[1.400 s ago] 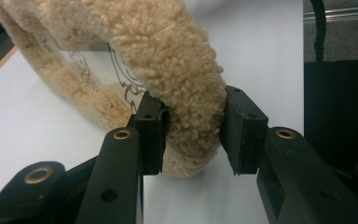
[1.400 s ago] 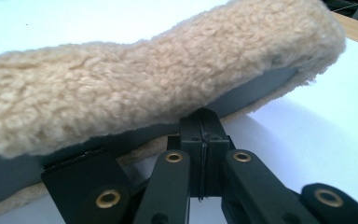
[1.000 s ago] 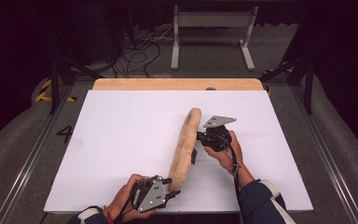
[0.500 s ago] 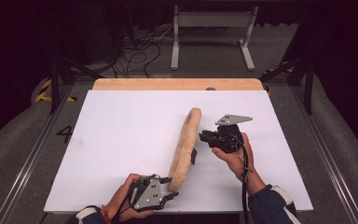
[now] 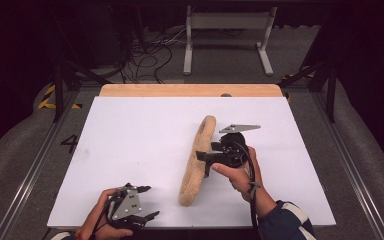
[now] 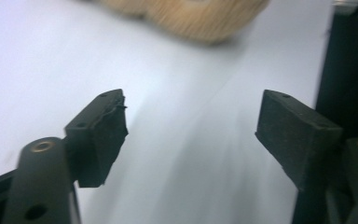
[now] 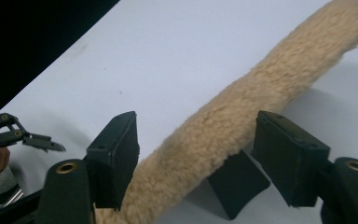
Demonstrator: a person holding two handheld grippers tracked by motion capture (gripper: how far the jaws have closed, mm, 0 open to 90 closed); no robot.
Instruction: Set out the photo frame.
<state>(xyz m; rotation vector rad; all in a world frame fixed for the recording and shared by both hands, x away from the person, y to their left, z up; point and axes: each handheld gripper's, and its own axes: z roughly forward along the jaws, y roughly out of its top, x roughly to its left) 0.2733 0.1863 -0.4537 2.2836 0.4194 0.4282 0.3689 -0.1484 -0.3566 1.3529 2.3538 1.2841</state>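
The fleece roll [image 5: 196, 161] lies lengthwise right of centre on the white worktop [image 5: 130, 145]. The right claw [image 5: 206, 159] is beside its middle, jaws just opened and spread, roll between them, pads clear. The left claw [image 5: 147, 202], lower left, has just opened; it is empty, apart from the roll's near end.

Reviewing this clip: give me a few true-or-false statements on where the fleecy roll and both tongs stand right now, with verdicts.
1. The fleecy roll lies on the white sheet. True.
2. The left tongs clamp the roll's near end. False: they stand open, apart from it, having just been opening.
3. The right tongs are open. True; the roll passes between the pads unpressed.
4. The roll is blue. False: it is tan.
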